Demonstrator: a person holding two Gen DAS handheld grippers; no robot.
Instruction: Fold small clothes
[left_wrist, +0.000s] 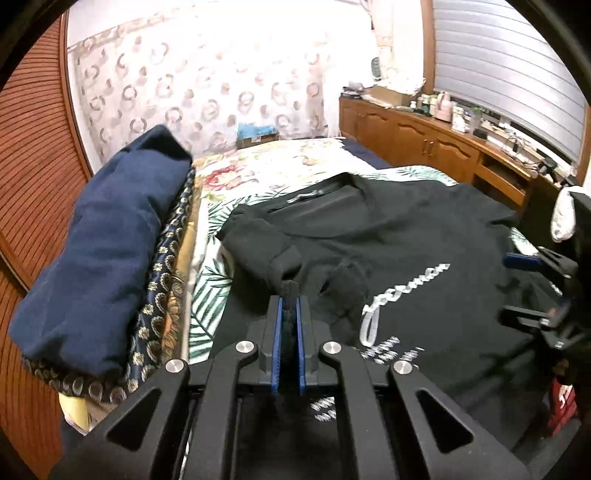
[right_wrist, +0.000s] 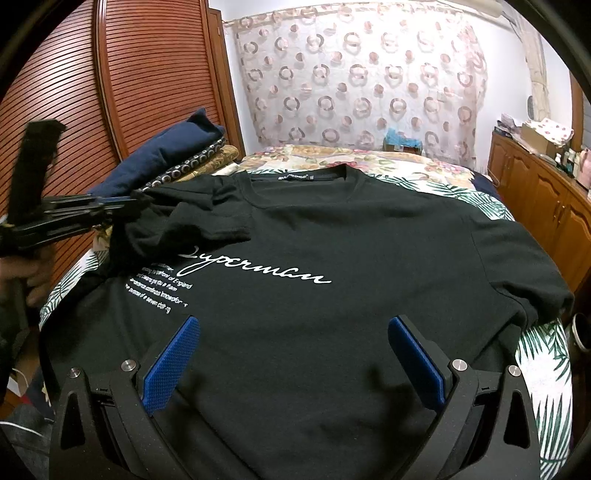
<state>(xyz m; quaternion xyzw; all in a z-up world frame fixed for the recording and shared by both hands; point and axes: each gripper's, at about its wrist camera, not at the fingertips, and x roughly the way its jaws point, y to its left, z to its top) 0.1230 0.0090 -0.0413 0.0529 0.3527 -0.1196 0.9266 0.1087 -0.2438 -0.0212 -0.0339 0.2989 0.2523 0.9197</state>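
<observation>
A black T-shirt (right_wrist: 332, 240) with white script lettering lies face up on the bed, collar at the far end. In the left wrist view the same T-shirt (left_wrist: 406, 229) fills the middle. My left gripper (left_wrist: 290, 291) is shut on the shirt's left sleeve (left_wrist: 258, 240), holding it lifted and pulled in over the chest. The right wrist view shows that left gripper (right_wrist: 140, 201) pinching the sleeve (right_wrist: 192, 221), with a hand on its handle. My right gripper (right_wrist: 294, 321) stands open above the shirt's lower part with nothing between its blue pads. It also shows as the right gripper (left_wrist: 517, 288) at the picture's edge.
A stack of folded cloth with a navy piece (left_wrist: 103, 240) on top lies at the bed's left side, against a louvred wooden door (right_wrist: 74, 92). A wooden cabinet (left_wrist: 424, 140) crowded with small items runs along the right. The floral bedsheet (left_wrist: 280, 162) shows beyond the collar.
</observation>
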